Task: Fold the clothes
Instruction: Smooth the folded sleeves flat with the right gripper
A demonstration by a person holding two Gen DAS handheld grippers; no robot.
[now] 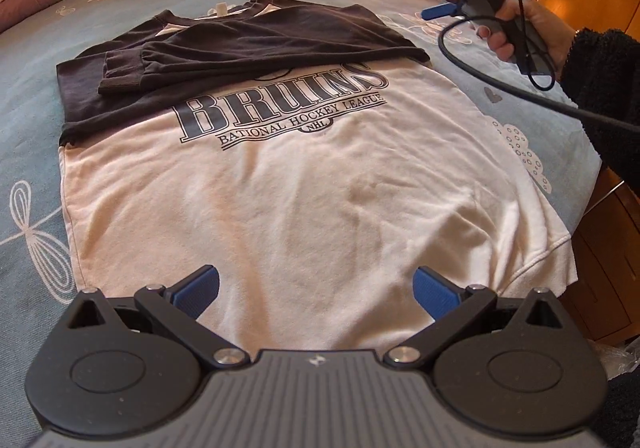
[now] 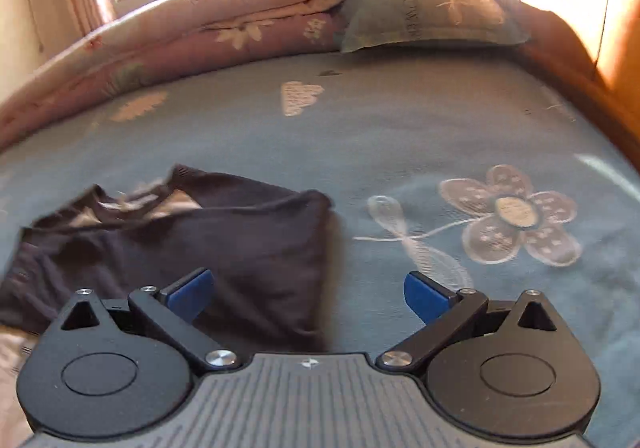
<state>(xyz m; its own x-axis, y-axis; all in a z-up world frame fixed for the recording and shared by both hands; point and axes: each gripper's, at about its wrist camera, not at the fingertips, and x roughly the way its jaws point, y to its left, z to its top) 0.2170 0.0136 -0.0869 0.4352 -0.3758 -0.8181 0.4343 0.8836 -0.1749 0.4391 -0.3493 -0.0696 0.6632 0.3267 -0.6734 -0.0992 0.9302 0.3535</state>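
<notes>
On the bed covered by a blue-grey sheet with white flower print point(image 1: 24, 136), a white long-sleeved sweatshirt with dark sleeves and a dark "BRUINS" chest print point(image 1: 304, 192) lies flat, front side up, hem toward the left wrist camera. Both dark sleeves point(image 1: 224, 48) are folded across the upper chest, one overlapping the other, and they cover the top of the print. The left tool point(image 1: 316, 290) hovers over the hem area with its blue-padded fingers spread wide and nothing between them. The right tool point(image 1: 416, 0) is seen in the left wrist view beyond the garment's shoulder, above the sheet, gripped by a hand point(image 1: 532, 28) with a dark fleecy sleeve point(image 1: 600, 88); a black cable point(image 1: 500, 84) hangs from it. Its fingers are also spread wide and empty. In the right wrist view, the right tool point(image 2: 308, 292) points over the dark shoulder edge of the sweatshirt point(image 2: 248, 248), with bare sheet point(image 2: 400, 136) ahead. A folded pink floral quilt point(image 2: 224, 28) and a blue-grey pillow point(image 2: 432, 12) lie at the far end of the bed.
</notes>
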